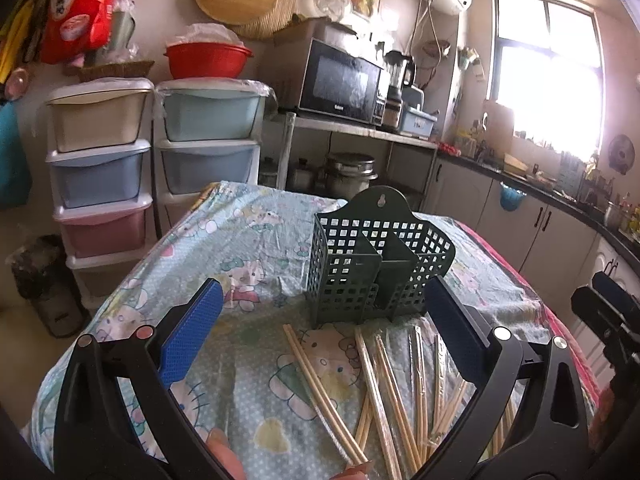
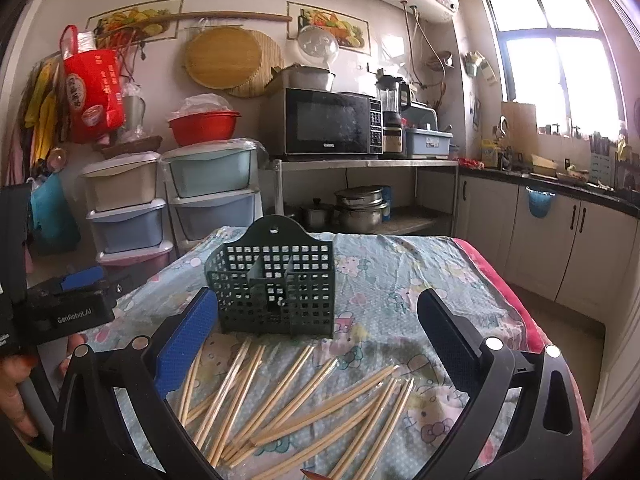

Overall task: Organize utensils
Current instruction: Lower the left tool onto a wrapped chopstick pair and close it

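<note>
Many chopsticks lie below both gaping tools, before the basket.

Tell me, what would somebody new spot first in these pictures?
Probably the loose chopsticks scattered over the cartoon-cat tablecloth, right in front of both open grippers. Just behind them stands an empty dark green holder with square holes. Farther back, a red bowl sits on top of the pastel drawers.

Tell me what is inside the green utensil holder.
Only dividers show inside the green utensil holder; no chopsticks stand in it. They lie on the tablecloth. The compartment floors are partly hidden.
</note>
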Available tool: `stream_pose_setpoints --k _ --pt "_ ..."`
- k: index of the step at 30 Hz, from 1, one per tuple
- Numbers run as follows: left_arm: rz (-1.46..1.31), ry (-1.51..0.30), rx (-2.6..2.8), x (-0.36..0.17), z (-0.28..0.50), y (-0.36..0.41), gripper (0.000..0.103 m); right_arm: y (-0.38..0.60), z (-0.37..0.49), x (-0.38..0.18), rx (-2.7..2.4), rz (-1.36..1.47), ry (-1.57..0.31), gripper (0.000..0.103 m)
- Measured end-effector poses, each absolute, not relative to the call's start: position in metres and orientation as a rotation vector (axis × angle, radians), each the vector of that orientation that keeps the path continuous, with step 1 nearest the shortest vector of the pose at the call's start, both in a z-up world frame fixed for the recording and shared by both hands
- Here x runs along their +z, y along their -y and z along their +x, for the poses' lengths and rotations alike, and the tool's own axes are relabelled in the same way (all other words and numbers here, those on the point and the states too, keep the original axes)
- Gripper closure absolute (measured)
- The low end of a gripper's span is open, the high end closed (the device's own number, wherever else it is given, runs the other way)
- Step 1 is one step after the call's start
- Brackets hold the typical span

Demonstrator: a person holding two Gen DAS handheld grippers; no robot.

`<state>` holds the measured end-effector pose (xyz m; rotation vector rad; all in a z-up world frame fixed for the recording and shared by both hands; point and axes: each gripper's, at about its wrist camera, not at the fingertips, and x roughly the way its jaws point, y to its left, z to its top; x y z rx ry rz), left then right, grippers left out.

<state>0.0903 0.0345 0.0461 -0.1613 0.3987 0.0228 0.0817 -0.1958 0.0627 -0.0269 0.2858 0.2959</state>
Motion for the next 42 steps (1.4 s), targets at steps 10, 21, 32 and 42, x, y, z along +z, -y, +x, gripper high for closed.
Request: stream_pose_setpoints --k 10,21,32,42 --pt "-0.127 -0.466 0.006 0.05 0.132 -0.028 0.01 0.211 0.121 0.072 0.27 -0.003 -0.342 0.006" --pt "-0.194 -0.643 0.023 0.034 0.187 -0.05 0.01 0.231 0.174 0.066 0.221 0.008 -0.47 0.006" --pt "-0.261 -0.819 -0.009 -0.006 0.216 -0.071 0.011 0.256 0.221 0.029 0.218 0.06 -0.679 0.006" --pt "-0.366 -0.97 -0.071 -0.041 0.226 -0.089 0.049 0.256 0.243 -0.02 0.291 0.118 -0.88 0.051"
